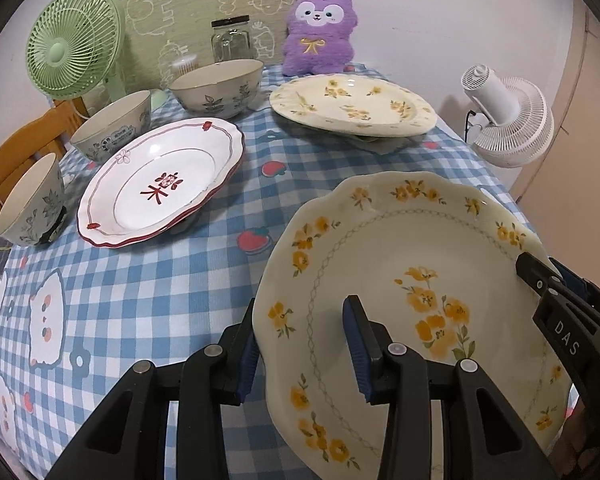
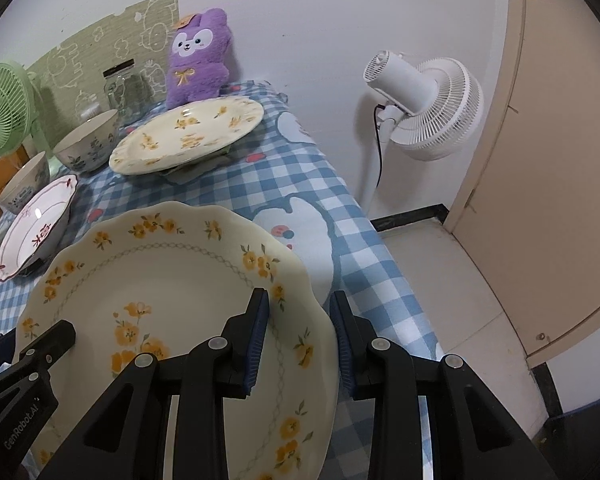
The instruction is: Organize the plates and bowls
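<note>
A cream plate with yellow flowers (image 1: 400, 280) (image 2: 160, 280) hangs tilted above the checked tablecloth, held from both sides. My left gripper (image 1: 300, 344) is shut on its left rim, one pad under the edge and one on the face. My right gripper (image 2: 300, 336) is shut on the right rim; its tip also shows in the left wrist view as the right gripper (image 1: 540, 280). A matching flowered plate (image 1: 352, 106) (image 2: 188, 132) rests at the back. A white red-rimmed plate (image 1: 160, 184) and three bowls (image 1: 218, 86) (image 1: 112, 126) (image 1: 30, 200) line the left side.
A glass jar (image 1: 231, 38), a purple plush toy (image 1: 320, 32) and a green fan (image 1: 74, 42) stand along the back wall. Beside the table's right edge, a white fan (image 2: 428, 108) stands on the floor. A wooden chair back (image 1: 20, 148) is at the left.
</note>
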Available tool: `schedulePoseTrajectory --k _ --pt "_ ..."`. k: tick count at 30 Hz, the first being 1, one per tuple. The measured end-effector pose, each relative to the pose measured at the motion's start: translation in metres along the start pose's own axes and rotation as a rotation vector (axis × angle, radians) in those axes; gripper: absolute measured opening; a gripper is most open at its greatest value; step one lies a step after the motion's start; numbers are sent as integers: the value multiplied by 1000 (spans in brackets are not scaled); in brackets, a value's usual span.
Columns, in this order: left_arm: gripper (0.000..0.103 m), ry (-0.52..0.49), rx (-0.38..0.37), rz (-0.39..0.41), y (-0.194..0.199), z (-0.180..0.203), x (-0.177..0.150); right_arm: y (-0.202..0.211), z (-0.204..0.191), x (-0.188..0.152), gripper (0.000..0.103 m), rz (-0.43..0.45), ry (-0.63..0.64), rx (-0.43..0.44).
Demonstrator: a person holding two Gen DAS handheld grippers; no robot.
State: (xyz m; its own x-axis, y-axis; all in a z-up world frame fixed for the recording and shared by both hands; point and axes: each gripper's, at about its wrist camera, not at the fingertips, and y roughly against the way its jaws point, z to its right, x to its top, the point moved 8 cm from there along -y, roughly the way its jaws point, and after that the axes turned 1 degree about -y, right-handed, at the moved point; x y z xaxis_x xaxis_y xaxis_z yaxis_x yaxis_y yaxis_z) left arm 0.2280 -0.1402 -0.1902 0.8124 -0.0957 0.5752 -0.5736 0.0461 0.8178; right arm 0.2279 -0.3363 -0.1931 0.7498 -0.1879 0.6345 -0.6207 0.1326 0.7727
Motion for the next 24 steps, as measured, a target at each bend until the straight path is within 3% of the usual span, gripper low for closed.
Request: schedulePoseTrajectory --k 6,12,14,16,18,24 --pt "42 29 -19 -24 -4 -2 -5 0 0 -1 37 5 -24 4" --pt "44 -4 0 -26 -1 1 -7 0 -4 -1 43 -4 -21 10" --pt "52 -18 -17 -35 1 2 -8 1 -6 -1 54 -10 -13 4" --pt "62 -21 -21 -27 5 2 -7 8 -8 3 72 15 0 -29" --pt "68 -24 -20 -17 9 1 -6 18 -11 8 74 56 16 -36" --pt "86 -38 -7 7 24 -5 -3 34 -25 13 75 66 33 -14"
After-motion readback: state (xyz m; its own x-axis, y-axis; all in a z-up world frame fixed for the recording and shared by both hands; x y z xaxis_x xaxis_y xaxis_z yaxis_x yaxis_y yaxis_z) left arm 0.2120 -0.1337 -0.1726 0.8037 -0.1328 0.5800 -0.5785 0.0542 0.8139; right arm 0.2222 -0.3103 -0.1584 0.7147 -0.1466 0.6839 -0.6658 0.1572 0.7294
